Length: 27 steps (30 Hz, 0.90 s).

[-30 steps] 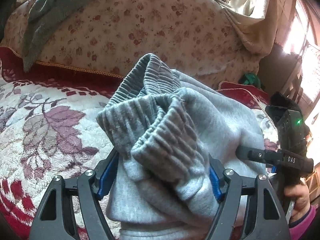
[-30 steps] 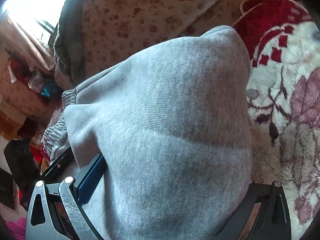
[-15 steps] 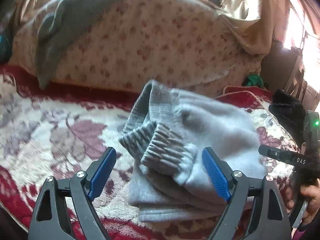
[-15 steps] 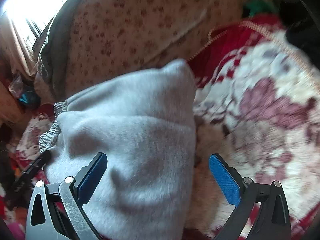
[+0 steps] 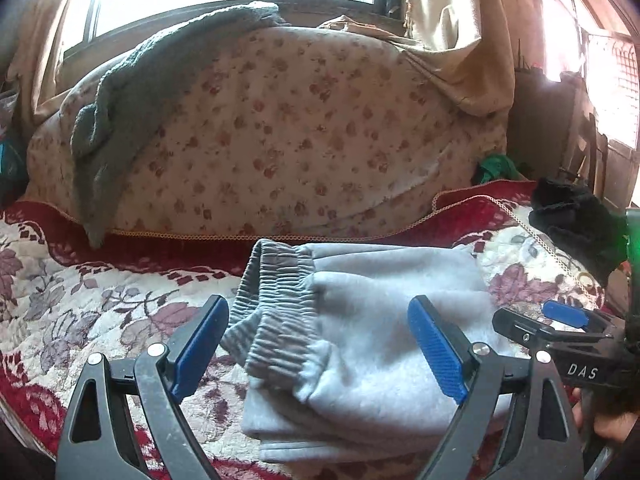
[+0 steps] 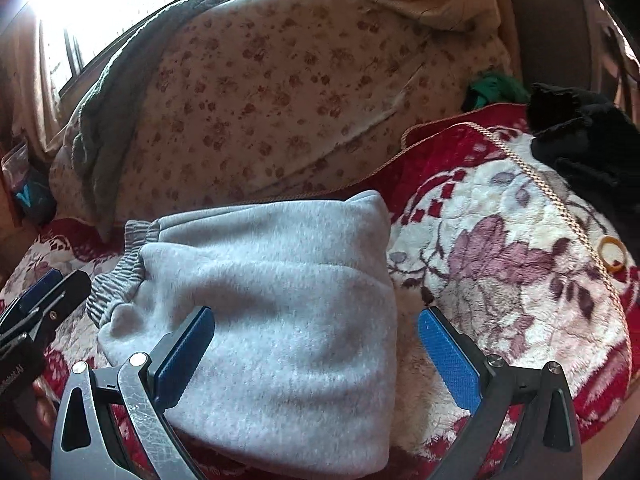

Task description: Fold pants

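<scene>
Now the pants [image 5: 372,344] lie folded in a thick bundle on the floral blanket [image 5: 92,304] of the bed, ribbed waistband [image 5: 276,320] on top. Both tools hover over them, the left hand-held gripper [image 5: 318,352] and right hand-held gripper [image 6: 316,356] each spread wide, holding nothing. The bulky top layer looks springy; it could slump open if a finger snags the waistband.

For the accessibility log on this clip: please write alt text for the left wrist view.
A folded bundle of light grey fleece pants, ribbed waistband on top, lies on a red and cream floral blanket. The open left gripper hangs over it, blue-padded fingers apart; the right gripper enters at right. Behind sits a floral-covered cushion.
</scene>
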Tool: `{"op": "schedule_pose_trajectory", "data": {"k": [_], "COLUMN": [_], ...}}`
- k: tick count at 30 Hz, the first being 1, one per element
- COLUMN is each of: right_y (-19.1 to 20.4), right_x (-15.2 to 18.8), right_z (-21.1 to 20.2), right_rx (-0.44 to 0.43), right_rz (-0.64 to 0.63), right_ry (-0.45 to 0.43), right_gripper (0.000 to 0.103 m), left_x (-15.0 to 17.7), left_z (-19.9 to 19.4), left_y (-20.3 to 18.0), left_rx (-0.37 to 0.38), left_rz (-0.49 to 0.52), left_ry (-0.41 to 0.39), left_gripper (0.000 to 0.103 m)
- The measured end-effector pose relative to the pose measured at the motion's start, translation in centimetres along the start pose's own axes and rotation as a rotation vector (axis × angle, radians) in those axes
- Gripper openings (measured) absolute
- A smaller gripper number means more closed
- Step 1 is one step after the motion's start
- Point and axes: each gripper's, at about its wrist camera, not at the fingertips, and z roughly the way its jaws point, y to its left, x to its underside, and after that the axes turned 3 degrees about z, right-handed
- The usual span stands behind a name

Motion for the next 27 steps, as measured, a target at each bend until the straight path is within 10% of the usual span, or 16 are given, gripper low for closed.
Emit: {"op": "schedule_pose_trajectory", "data": {"k": [27], "right_y": [1.6], "right_x": [0.2], "right_z": [-2.0], "right_rx": [0.007], "right_rz": [-0.031], "right_ry": [-0.063], "right_gripper": [0.103], "left_x": [-0.9], "left_z": [-0.2], "left_y": [-1.2], "left_rx": [-0.069], "left_rz": [0.038], "left_ry": [-0.003], "left_gripper": [0.091]}}
